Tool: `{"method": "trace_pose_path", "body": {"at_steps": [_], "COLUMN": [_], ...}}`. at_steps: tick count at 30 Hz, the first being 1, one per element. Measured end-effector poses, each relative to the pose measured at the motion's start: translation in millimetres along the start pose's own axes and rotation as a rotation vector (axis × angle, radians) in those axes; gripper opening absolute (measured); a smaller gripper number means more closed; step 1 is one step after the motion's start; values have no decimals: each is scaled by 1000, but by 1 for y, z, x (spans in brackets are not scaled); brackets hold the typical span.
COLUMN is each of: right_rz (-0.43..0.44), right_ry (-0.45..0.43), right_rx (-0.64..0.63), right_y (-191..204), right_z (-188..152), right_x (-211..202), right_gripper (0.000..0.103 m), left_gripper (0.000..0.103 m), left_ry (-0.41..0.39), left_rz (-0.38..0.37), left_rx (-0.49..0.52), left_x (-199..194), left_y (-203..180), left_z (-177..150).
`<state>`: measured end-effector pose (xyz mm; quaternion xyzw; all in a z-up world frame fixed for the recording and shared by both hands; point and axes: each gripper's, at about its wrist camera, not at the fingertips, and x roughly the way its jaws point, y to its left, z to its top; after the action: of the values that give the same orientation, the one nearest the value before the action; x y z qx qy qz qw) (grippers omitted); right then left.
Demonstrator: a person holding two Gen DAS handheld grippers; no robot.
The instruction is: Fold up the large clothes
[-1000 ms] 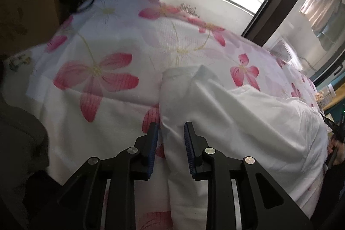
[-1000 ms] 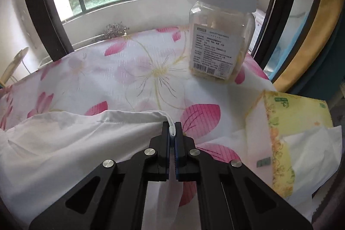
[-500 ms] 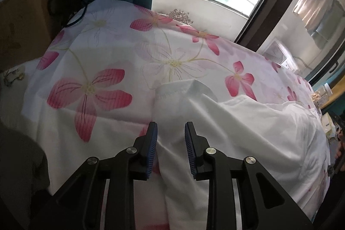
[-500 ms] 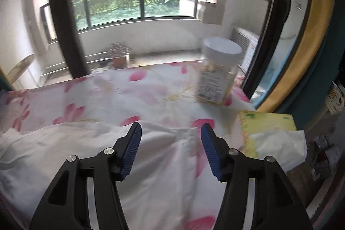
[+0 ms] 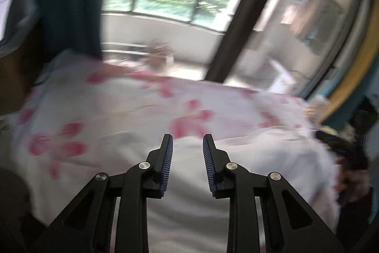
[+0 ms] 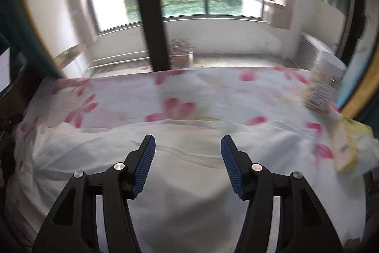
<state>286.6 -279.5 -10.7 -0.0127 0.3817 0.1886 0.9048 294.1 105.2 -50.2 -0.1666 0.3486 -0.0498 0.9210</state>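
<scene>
Here both tongs (image 5: pixel 187 151) (image 6: pixel 188 153) hang released above the rumpled white garment (image 6: pixel 184 181).

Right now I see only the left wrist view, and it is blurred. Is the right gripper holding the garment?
Observer: No. The right gripper has just been opening, its pads stand apart and nothing is pinched between them.
Operator: Where is the garment, then?
Observer: The garment lies on the flowered sheet, below that gripper.
Operator: Is anything close on the right side?
Observer: A jar with a white lid stands at the sheet's right edge.
</scene>
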Motion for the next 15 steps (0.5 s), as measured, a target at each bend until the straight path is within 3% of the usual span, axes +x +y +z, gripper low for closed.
{"method": "trace_pose_path", "body": {"at_steps": [3, 6, 13, 15], "right_rz": [-8, -9, -19, -31], "right_ry": [31, 64, 105, 87], "right_rx": [-29, -58, -92, -99], "right_y": [19, 30, 35, 35], "right_z": [-5, -18, -57, -63], "right_x": [15, 25, 33, 33], "right_gripper": [58, 58, 58, 62], "left_gripper": [28, 28, 28, 28], "left_ry": [39, 106, 233, 260], "left_rz": [-116, -147, -120, -120], "left_rx": [22, 64, 41, 44], "left_x": [16, 36, 72, 77], "left_y": [-36, -62, -65, -63], "left_z": [-10, -27, -63, -69]}}
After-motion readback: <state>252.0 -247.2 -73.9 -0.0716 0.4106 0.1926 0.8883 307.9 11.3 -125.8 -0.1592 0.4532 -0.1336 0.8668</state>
